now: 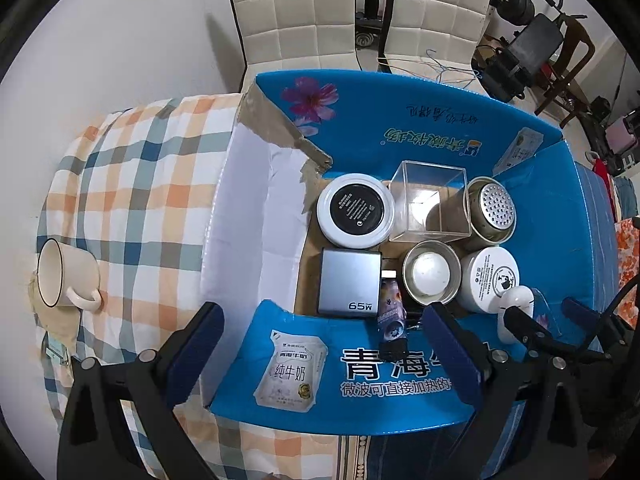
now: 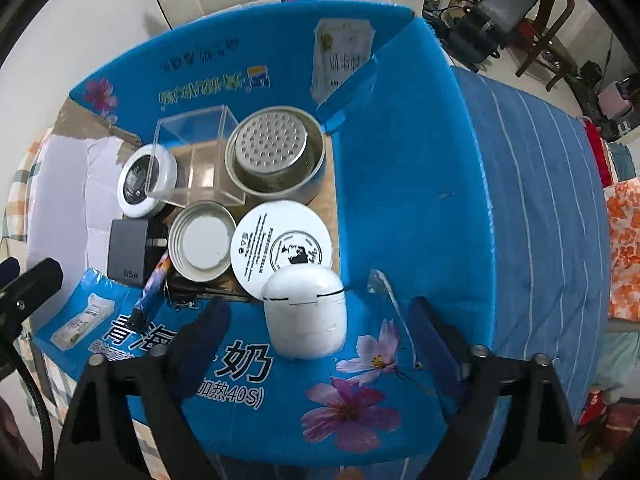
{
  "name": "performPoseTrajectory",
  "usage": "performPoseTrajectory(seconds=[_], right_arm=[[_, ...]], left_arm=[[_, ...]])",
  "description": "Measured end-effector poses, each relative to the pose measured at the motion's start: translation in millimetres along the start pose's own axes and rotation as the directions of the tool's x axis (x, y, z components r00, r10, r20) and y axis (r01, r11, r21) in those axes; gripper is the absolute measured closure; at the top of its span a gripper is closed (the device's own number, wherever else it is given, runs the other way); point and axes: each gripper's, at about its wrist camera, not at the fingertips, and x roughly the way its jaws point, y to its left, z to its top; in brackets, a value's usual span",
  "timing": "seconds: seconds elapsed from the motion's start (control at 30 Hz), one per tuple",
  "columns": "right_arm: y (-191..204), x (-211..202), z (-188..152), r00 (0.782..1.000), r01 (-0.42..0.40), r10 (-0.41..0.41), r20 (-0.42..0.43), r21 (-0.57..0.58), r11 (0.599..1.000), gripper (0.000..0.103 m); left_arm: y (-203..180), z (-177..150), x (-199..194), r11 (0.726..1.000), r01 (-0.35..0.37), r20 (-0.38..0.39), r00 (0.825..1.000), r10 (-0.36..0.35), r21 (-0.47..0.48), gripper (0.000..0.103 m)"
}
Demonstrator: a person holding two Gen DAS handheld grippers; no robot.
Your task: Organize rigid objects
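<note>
A blue cardboard box holds several rigid items: a white jar with a black lid, a clear acrylic cube, a perforated metal tin, a round tin, a white cream jar, a grey charger and a purple tube. My left gripper stands open over the box's near flap. My right gripper is open, pointing down. A white egg-shaped case sits between its fingers at the near right of the box, with a gap on each side.
A cream mug lies tipped on the checked cloth left of the box. A blue striped cloth lies to the box's right. Two padded chairs stand behind. Gym gear fills the far right.
</note>
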Motion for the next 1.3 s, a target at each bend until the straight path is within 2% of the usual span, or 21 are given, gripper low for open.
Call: performPoseTrajectory(seconds=[0.17,0.33,0.57,0.7,0.93,1.1,1.3], right_arm=[[-5.0,-12.3,-1.4,1.0,0.002,-0.002,0.009,0.008,1.0,0.01],[-8.4,-43.0,-6.4,0.999,-0.018,0.017,0.041,0.021,1.0,0.01],[-18.2,-125.8,-29.9,0.989,-0.062,0.061,0.132,0.008,0.998,0.01],[-22.3,-177.9,-50.0,0.977,-0.084,0.083,0.198,-0.004,0.996,0.009],[-31.8,-252.3,-80.9,0.954,-0.113,0.114,0.276,-0.02,0.993,0.008],[-34.6,-285.9,-99.6,0.943,-0.114,0.117,0.311,-0.026,0.993,0.008],[-34.9,-314.0,-114.0,0.931,-0.11,0.118,0.345,-0.045,0.993,0.008]], left_arm=[[-4.7,-1.5,-12.9,1.0,0.001,0.017,1.0,-0.002,0.004,0.001],[-12.6,-7.5,-46.1,1.0,0.016,0.055,0.998,-0.017,0.019,0.001],[-22.1,-26.0,-121.9,0.999,0.026,0.154,0.988,-0.03,0.032,0.001],[-24.5,-38.5,-165.1,0.999,0.043,0.204,0.978,-0.049,0.033,0.001],[-24.6,-59.5,-218.3,0.998,0.059,0.262,0.963,-0.062,0.019,0.001],[-26.0,-72.8,-239.6,0.998,0.054,0.29,0.955,-0.059,0.024,0.001],[-21.2,-82.5,-247.3,0.998,0.063,0.3,0.952,-0.062,0.006,0.001]])
